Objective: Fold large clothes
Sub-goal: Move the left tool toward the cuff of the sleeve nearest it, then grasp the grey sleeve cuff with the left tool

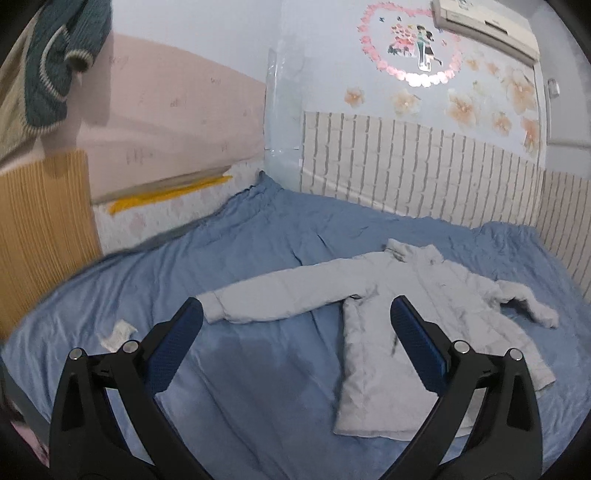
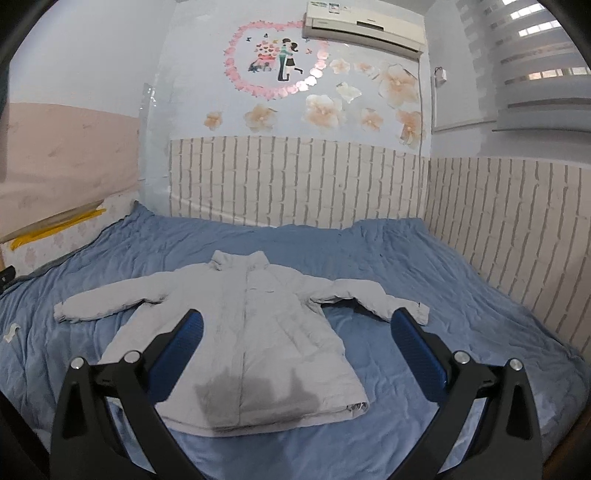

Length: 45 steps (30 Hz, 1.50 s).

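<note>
Where the blue bedsheet (image 2: pixel 424 266) covers the bed, we see it creased all over, reaching back to a wall clad in pale brick-pattern panels (image 2: pixel 295 177). Above the panels we find peach flower stickers (image 2: pixel 325 109), a pink heart-shaped decal (image 2: pixel 273 55) and an air conditioner (image 2: pixel 364 27) mounted high. The pale grey jacket (image 2: pixel 255 332) lies flat on the sheet, front up, collar toward the back wall, both sleeves spread outward.

Our left tongs (image 1: pixel 295 339) are spread wide and hold nothing, hovering over bare sheet just beside the jacket's outstretched sleeve. Our right tongs (image 2: pixel 295 339) are equally wide apart and empty, poised above the jacket's lower body.

From the left wrist we alone make out a dark green knit garment (image 1: pixel 64 55) hanging at the upper left, a wooden panel (image 1: pixel 40 229) at the bed's side, and a small white scrap (image 1: pixel 118 334) on the sheet near the cuff. From the right wrist we alone see the window blinds (image 2: pixel 524 62) at the upper right and the sheet's far right reach along the side wall.
</note>
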Tool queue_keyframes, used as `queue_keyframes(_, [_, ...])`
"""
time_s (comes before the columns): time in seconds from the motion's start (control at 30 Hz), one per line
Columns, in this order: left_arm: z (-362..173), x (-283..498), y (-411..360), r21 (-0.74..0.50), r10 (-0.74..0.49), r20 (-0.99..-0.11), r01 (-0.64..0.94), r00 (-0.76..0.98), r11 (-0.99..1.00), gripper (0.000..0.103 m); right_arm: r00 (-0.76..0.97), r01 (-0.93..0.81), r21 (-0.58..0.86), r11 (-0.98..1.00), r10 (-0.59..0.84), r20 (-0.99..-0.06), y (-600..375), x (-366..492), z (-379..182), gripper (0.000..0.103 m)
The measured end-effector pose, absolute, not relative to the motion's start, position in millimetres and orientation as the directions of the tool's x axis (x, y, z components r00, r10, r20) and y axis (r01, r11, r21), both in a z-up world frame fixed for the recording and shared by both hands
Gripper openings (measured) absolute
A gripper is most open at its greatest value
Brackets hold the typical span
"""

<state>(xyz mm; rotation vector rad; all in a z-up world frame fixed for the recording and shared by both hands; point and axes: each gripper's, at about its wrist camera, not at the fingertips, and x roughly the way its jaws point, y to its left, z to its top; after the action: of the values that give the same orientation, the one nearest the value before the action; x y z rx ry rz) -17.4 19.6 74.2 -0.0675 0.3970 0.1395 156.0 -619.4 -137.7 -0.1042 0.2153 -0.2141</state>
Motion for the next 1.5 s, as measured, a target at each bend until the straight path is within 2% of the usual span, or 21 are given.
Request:
queue_keyframes(0.23, [67, 31, 32, -0.050, 0.181, -0.432, -0.224, 0.884, 0.973, 0.100, 0.944, 0.223, -0.137, 0.965, -0.249, -0.216, -638, 193, -134, 0.101])
queue_keyframes(0.5, [12, 103, 57, -0.095, 0.232, -0.572, -0.345, 0.787, 0.934, 0.100, 0.928, 0.229, -0.170, 0.958, -0.268, -0.259, -658, 249, -147, 0.101])
queue_keyframes(0.8, [-26, 139, 71, -0.030, 0.273, -0.613, -0.367, 0.742, 0.930, 0.100, 0.912, 0.214, -0.204, 0.955, -0.270, -0.310, -669, 289, -174, 0.101])
queue_keyframes(0.93, [-34, 141, 63, 0.022, 0.291, -0.585, -0.344, 0.757, 0.939, 0.100, 0.907, 0.210, -0.225, 0.952, -0.275, -0.319, -666, 286, -184, 0.101])
queue_keyframes(1.07, [-41, 141, 59, 0.001, 0.271, -0.597, -0.336, 0.755, 0.942, 0.100, 0.918, 0.229, -0.249, 0.941, -0.294, -0.266, -663, 263, -181, 0.101])
queue_keyframes(1.3, [-50, 155, 80, -0.020, 0.302, -0.620, -0.399, 0.724, 0.917, 0.100, 0.917, 0.250, -0.228, 0.941, -0.306, -0.256, -666, 262, -170, 0.101])
queue_keyframes(1.4, [-60, 166, 102, -0.079, 0.298, -0.653, -0.453, 0.697, 0.888, 0.100, 0.918, 0.237, -0.255, 0.937, -0.302, -0.256, -658, 275, -170, 0.101])
queue_keyframes(1.5, [-71, 187, 114, -0.064, 0.323, -0.666, -0.483, 0.672, 0.873, 0.100, 0.918, 0.222, -0.274, 0.936, -0.295, -0.264, -654, 291, -172, 0.101])
